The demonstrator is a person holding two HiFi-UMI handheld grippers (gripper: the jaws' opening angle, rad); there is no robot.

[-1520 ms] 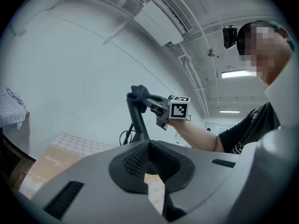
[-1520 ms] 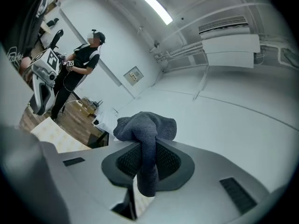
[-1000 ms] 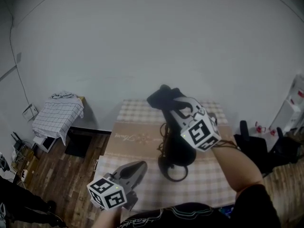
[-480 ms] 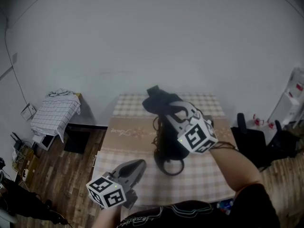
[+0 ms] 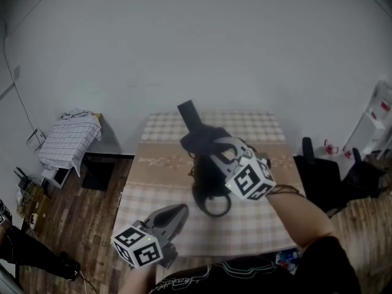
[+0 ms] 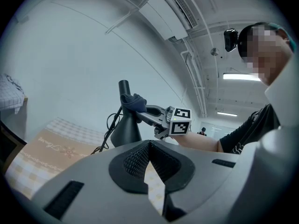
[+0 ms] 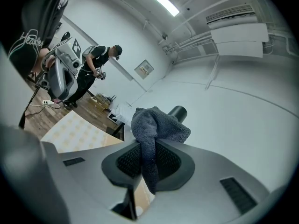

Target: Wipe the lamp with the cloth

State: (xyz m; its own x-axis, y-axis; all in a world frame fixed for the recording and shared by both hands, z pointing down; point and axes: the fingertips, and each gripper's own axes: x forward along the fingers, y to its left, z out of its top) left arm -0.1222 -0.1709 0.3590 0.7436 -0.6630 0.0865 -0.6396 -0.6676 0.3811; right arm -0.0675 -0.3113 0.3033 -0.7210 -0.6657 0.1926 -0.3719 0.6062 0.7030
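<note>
Checker: Room and surface, head view?

Lister: Pale wall (image 5: 184, 41), wood floor (image 5: 73, 213), one table (image 5: 153, 195) with a checked top and a beige runner (image 5: 160, 162). Item one, lamp (image 5: 207, 177): black, ring foot, cone body, straight neck slanting toward the wall. It stands mid-table.

Checker: Cloth?

Lister: Item two, cloth (image 5: 197, 138): dark, bunched against the lamp's neck, pinched by the right gripper (image 5: 207, 144). The left gripper (image 5: 179, 212) shows over the table's near left part, apart from the lamp.

Checker: Left gripper view?

Lister: Its jaws meet at the tips with nothing between them. Only this view gives the lamp side-on and upright, with the cloth wrapped just below the neck's top. A cord (image 6: 108, 125) is looped beside the body. Also listed: a wall air conditioner (image 6: 163, 8).

Checker: Right gripper view?

Lister: The jaws are clamped on a hanging fold of knitted grey-blue cloth. The lamp's round neck end shows just behind it. Only here: a person (image 7: 96, 71) standing far off on the floor.
</note>
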